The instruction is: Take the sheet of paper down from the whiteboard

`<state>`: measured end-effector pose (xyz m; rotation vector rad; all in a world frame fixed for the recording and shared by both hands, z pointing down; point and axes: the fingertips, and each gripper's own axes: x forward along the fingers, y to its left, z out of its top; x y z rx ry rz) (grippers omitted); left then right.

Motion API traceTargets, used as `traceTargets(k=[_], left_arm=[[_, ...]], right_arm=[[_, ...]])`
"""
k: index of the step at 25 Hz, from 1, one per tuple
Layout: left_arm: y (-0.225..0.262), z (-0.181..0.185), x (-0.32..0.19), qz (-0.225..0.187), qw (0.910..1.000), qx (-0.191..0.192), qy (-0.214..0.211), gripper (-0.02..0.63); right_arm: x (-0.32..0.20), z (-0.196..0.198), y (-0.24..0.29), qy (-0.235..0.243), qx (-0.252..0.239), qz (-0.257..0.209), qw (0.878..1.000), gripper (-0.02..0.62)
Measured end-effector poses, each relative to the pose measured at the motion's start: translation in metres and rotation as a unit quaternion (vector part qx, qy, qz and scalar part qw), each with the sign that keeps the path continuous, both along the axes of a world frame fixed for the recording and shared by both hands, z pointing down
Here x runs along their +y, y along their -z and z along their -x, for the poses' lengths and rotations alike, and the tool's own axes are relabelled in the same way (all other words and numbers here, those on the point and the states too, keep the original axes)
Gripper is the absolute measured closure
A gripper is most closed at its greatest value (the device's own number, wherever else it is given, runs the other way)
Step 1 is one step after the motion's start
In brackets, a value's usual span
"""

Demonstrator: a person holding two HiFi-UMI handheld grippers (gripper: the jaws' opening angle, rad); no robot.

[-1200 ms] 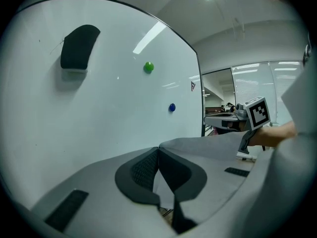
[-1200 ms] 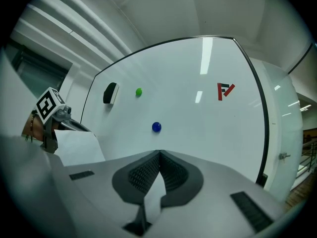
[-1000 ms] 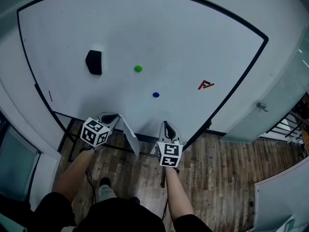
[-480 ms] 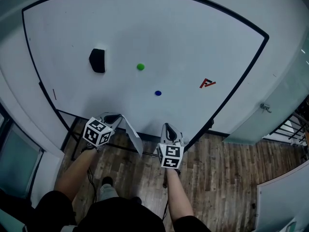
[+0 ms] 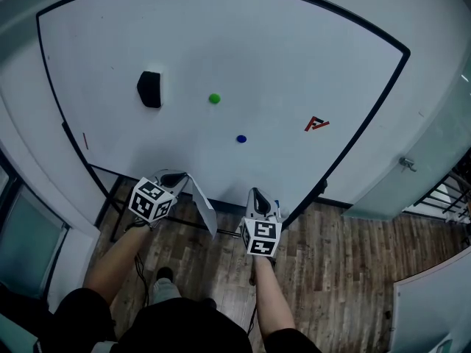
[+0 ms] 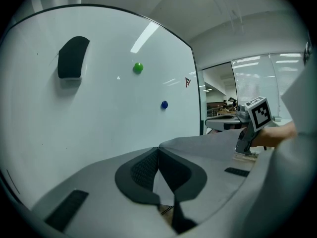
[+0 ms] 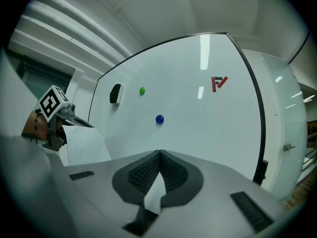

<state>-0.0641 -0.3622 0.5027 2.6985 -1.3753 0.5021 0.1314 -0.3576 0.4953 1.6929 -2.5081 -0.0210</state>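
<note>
Already off whiteboard point(image 5: 294, 65): sheet of paper point(image 5: 202, 206) hangs from left gripper point(image 5: 171, 176), which is clenched on its upper edge. Long axis slopes down toward right gripper point(image 5: 254, 195). Left hand tilted slightly down. Right gripper level, jaws together, apparently empty, near sheet.

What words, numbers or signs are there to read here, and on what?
"F/", roughly: a red mark on the whiteboard; a logo, no full word.
Black-and-white square codes: on the cubes of the left gripper and right gripper; no letters.
Sheet of paper: looks blank.
Nothing else readable.
</note>
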Motion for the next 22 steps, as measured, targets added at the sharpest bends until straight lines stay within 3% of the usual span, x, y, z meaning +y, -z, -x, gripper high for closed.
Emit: traceTargets(k=[22], left_arm=[[0.002, -0.013, -0.006, 0.001, 0.9999, -0.012, 0.002, 0.584]], right_arm=[[-0.003, -0.011, -0.006, 0.002, -0.014, 0.006, 1.0, 0.571]])
